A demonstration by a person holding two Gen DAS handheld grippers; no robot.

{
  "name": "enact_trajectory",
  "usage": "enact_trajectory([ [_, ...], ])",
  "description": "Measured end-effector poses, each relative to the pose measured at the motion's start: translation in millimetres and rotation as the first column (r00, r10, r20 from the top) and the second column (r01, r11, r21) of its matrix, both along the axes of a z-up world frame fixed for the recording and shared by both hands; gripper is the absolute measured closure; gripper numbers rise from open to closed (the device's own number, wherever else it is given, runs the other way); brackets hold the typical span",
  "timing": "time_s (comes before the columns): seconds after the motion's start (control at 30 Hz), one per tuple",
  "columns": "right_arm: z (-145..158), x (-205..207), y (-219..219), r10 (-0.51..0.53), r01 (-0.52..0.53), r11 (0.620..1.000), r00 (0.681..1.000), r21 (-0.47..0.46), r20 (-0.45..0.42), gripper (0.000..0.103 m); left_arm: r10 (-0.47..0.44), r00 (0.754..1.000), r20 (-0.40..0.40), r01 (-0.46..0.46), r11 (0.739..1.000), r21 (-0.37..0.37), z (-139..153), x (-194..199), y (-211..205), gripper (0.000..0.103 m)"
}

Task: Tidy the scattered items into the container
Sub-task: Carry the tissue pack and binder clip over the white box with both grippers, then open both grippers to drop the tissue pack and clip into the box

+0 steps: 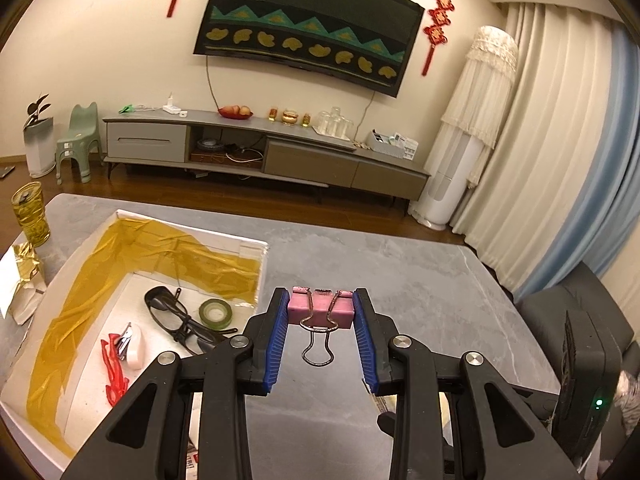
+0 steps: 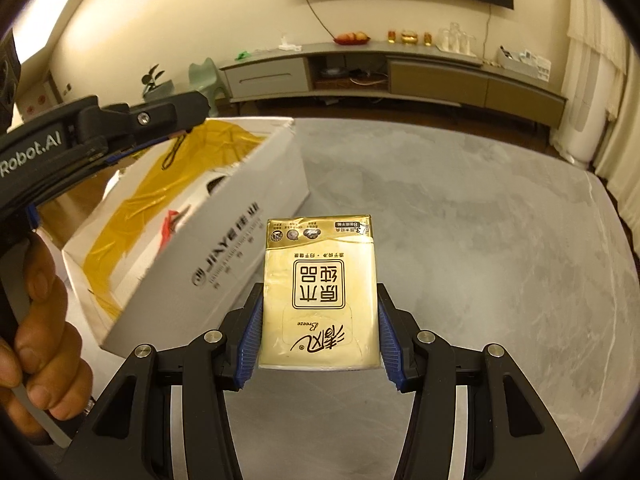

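My left gripper [image 1: 321, 312] is shut on a pink binder clip [image 1: 320, 311], held above the grey table just right of the white box [image 1: 256, 276]. The box is lined with gold film and holds black glasses [image 1: 176, 320], a green tape roll [image 1: 216, 313], a white stapler-like item [image 1: 134, 346] and a red piece [image 1: 114, 372]. My right gripper [image 2: 320, 320] is shut on a gold tissue pack [image 2: 320, 292], held over the table right of the white box [image 2: 224, 248]. The left gripper [image 2: 100, 128] reaches over the box in the right wrist view.
The grey marble table [image 1: 420, 280] stretches out to the right of the box. A gold-wrapped jar [image 1: 32, 216] and crumpled gold wrapping [image 1: 22, 276] sit at the far left. A person's hand [image 2: 44, 340] grips the left handle. A dark chair [image 1: 580, 320] stands at the right.
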State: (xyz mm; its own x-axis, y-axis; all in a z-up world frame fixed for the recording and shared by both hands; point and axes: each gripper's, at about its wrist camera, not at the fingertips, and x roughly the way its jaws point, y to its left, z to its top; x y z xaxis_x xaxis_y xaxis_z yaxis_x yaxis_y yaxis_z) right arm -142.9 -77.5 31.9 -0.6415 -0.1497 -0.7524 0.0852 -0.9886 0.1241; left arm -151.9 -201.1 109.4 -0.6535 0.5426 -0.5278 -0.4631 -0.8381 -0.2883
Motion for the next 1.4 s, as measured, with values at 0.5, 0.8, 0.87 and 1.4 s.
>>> enact_trajectory([
  [0.5,44.2,-23.6,-60.3,0.13,-0.127,0.991,0.989,0.042,-0.064,0.049,0.116,0.991,0.068,-0.124,0.985,0.124,10.8,-26.1,-71.6,0.069],
  [0.8,60.0,-48.8,-89.1,0.203,-0.201,0.979,0.976,0.035,-0.073,0.049,0.181,0.972,0.15,-0.21,0.956,0.207,2.1,-34.7,-121.5,0.069],
  [0.87,61.9,-58.7,-93.2,0.214,-0.213,0.977,0.974,0.025,-0.07,0.049,0.197,0.965,0.172,-0.233,0.947,0.223,-1.4,-37.3,-128.6,0.069],
  [1.4,78.0,-141.5,-134.0,0.306,-0.305,0.952,0.952,-0.031,0.011,0.049,0.234,0.905,0.356,-0.291,0.95,0.114,-51.3,-47.8,-109.9,0.069],
])
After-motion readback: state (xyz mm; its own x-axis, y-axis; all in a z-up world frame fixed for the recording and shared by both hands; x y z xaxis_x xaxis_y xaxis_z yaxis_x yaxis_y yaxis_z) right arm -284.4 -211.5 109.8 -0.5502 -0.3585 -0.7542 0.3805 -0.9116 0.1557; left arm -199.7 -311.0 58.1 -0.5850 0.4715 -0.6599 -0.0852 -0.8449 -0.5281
